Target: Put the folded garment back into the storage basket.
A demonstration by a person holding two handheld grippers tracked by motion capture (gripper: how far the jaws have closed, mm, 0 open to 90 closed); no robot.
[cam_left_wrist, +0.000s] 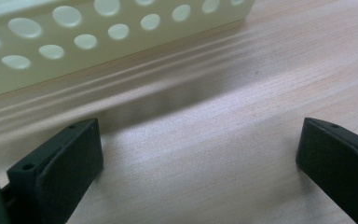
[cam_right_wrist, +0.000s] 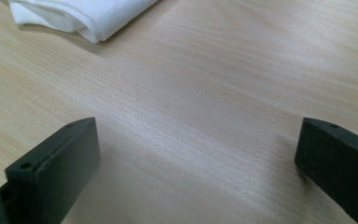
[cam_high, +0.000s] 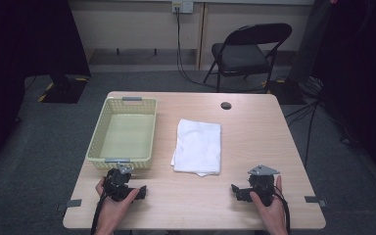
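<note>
I have both hands resting at the near edge of the tabletop [cam_high: 254, 127], and each hand-held gripper is spread wide with nothing between its jaws: the left hand-held gripper [cam_high: 139, 192] sits just in front of the pale yellow basket [cam_high: 98, 142], whose perforated wall [cam_left_wrist: 98, 37] I see close ahead in the left gripper view, and the right hand-held gripper [cam_high: 236, 190] points toward the folded white towel [cam_high: 198, 146], whose near corner [cam_right_wrist: 81, 16] lies ahead in the right gripper view. The towel lies flat in the middle of the tabletop, just right of the basket and not touching it. I judge the step in hand to be the reach for the towel. To do it well I would bring the right jaws low and level to the near folded edge, take all the layers in one bite so that the fold holds, and lift before carrying it over the basket rim. I can read no brand, label or writing on the towel, basket or tabletop.
</note>
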